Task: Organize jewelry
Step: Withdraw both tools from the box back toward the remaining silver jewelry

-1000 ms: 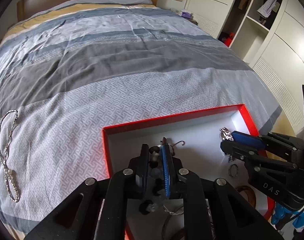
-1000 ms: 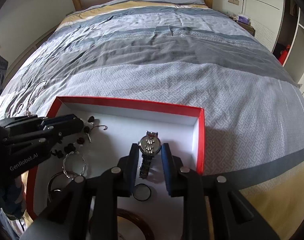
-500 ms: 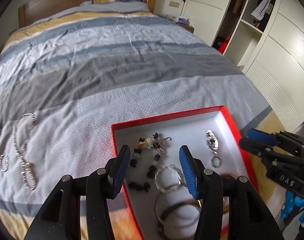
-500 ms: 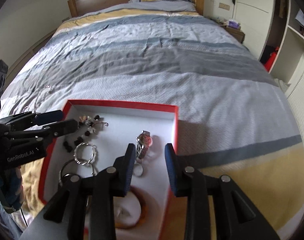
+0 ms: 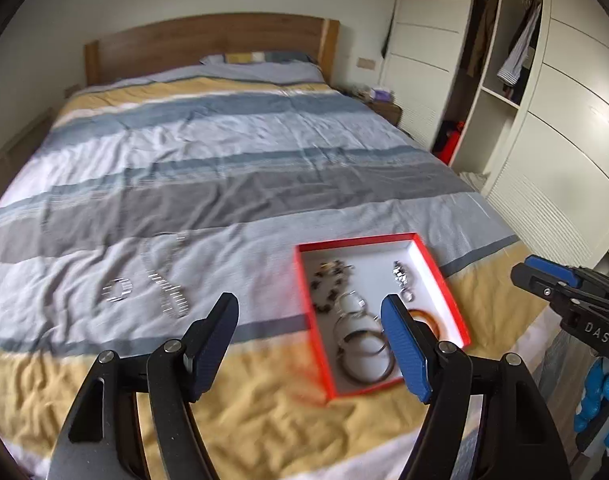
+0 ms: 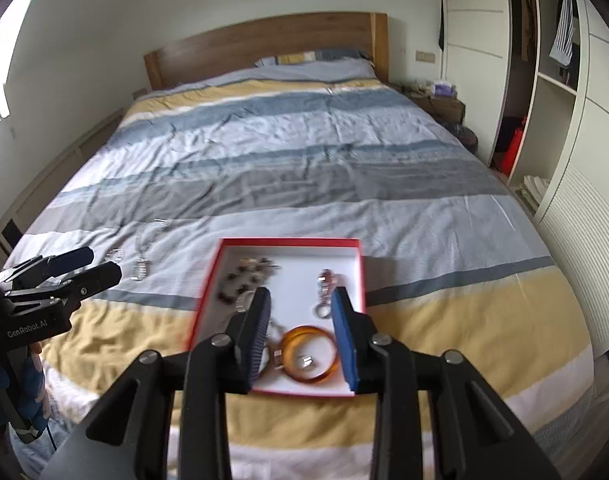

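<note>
A red box [image 5: 452, 312] [image 6: 212, 280] with a white inside lies on the bed near its foot. In it are a black bead bracelet [image 5: 328, 284], a silver watch [image 5: 401, 274] [image 6: 325, 284], an amber bangle [image 6: 309, 354] and silver hoops [image 5: 362, 354]. A silver chain necklace [image 5: 166, 292] [image 6: 141, 268] and a small silver bracelet [image 5: 117, 290] lie on the quilt left of the box. My left gripper [image 5: 309, 312] is open and empty, well above the bed. My right gripper [image 6: 300, 294] is open and empty above the box.
The striped quilt [image 5: 224, 168] covers the whole bed, with a wooden headboard [image 5: 208, 44] at the far end. White wardrobes [image 5: 544, 120] stand along the right side. A bedside table [image 6: 440, 104] holds small items.
Both grippers opened, released the bead bracelet and the watch into the box, and pulled back and up away from the bed.
</note>
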A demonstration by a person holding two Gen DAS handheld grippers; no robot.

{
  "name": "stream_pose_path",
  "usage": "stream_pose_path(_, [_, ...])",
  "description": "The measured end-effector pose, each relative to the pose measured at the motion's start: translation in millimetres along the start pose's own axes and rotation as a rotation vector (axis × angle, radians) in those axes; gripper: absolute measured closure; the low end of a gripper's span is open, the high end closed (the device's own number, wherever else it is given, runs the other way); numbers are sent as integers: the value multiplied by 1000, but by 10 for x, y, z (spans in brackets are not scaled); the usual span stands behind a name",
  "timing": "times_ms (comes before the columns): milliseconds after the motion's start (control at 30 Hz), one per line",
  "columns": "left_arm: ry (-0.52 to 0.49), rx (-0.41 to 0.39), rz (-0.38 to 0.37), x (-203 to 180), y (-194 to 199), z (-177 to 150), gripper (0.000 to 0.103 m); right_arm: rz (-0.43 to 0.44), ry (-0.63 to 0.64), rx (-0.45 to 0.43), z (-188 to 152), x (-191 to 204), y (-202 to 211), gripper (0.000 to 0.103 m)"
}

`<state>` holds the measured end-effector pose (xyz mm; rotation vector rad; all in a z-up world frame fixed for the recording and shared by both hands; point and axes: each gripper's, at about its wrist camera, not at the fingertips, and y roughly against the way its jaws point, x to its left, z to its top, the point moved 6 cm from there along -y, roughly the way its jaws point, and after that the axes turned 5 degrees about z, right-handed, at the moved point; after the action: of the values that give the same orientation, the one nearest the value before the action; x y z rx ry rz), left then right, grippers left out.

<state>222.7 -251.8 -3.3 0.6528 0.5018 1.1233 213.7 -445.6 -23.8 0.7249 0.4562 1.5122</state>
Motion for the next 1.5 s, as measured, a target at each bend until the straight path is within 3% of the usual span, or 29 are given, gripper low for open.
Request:
stream_pose_path(300, [69, -74, 161, 666, 870, -473, 25, 50, 43, -38, -300, 789, 463, 67])
stream_pose_path(567, [104, -160, 321, 1099, 1460, -877, 19, 63, 61, -31, -634, 1303, 589, 66])
stream_pose_path(767, [131, -223, 383, 1327, 1798, -1069, 14, 86, 78, -42, -737, 1625, 642, 61])
stream_pose_path(1100, [154, -266, 406, 1469, 2005, -1129, 9, 142, 127, -51, -722, 2019, 672, 54])
stream_pose_path(1500, [194, -167, 399, 1741, 1633, -1137, 8, 157, 83, 23, -764, 1990, 194, 53])
